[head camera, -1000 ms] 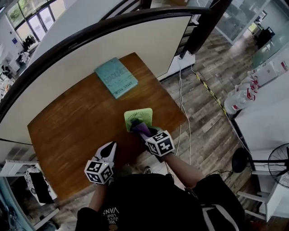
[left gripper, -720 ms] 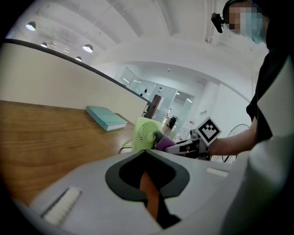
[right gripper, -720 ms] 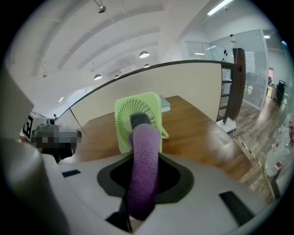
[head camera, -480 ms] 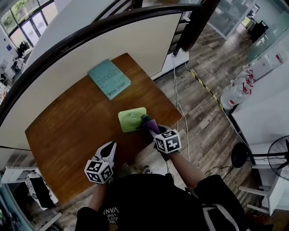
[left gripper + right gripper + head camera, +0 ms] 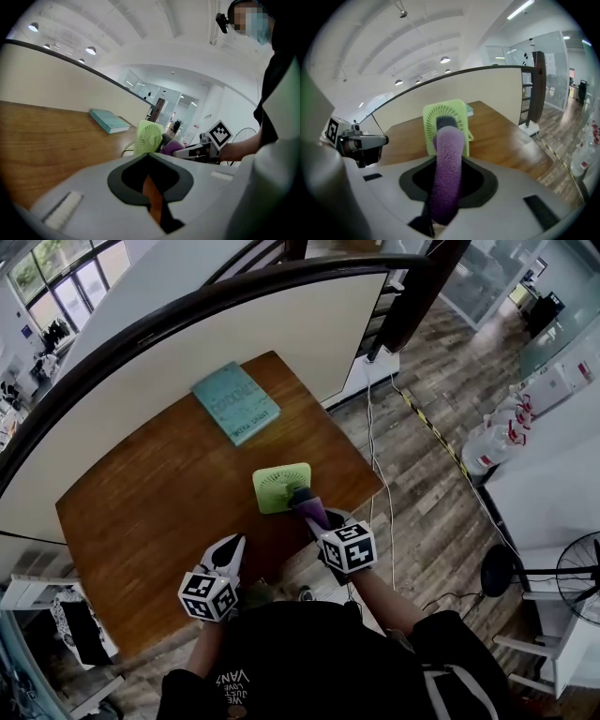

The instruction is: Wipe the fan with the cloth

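head view: green fan (image 5: 281, 487) stands at frame centre on the table (image 5: 150, 512), near its right edge; right gripper (image 5: 312, 514) brings purple cloth (image 5: 307, 505) to it; left gripper (image 5: 228, 557) sits lower left, apart | left gripper view: jaws together, empty | right gripper view: jaws clamped on cloth, tip meeting grille at centre | do well: light strokes across the grille, or the fan may tip.

A teal book (image 5: 236, 402) lies flat at the far side of the brown wooden surface (image 5: 131, 512), near a curved cream partition (image 5: 187, 343) with a dark top rail. White cables (image 5: 368, 413) trail over the plank floor (image 5: 441, 512). Spray bottles (image 5: 494, 448) stand on a white counter (image 5: 553, 488) at the right, with a black pedestal fan (image 5: 579, 579) nearby
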Demonstrator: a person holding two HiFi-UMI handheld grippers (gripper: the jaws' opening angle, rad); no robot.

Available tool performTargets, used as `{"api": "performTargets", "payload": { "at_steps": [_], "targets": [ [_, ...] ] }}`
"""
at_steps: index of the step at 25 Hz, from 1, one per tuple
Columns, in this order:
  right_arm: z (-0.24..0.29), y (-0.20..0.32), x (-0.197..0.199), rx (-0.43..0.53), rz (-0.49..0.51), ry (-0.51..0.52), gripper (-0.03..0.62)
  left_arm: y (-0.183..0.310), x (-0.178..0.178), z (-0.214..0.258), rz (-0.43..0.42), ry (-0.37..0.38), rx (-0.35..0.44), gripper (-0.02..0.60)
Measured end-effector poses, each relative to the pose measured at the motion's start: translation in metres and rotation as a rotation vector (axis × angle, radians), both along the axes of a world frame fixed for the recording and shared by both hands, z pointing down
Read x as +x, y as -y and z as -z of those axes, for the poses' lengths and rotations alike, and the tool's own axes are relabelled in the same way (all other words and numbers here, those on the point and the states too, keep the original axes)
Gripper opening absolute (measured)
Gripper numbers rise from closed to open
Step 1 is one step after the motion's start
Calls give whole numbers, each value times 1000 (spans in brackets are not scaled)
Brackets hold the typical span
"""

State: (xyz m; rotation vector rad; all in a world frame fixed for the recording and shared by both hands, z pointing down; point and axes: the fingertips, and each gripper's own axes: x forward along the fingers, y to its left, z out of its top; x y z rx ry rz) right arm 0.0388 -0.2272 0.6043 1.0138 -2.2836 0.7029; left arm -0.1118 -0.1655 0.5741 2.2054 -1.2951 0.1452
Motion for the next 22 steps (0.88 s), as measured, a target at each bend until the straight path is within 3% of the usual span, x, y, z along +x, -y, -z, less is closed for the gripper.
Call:
{"api": "performTargets", "payload": {
  "at_steps": [12,17,22],
  "targets": [
    [-29,-31,-101,-29,266,-15,100,-27,-38,-3,105,17,-14,11],
    [-42,-25,-111,-33,279,-51,100,-32,-50,-1,125,31,-21,11],
    [-46,-17,-94,-40,236,-67,100,-28,-44,0,96,33,-18,11]
  ]
}}
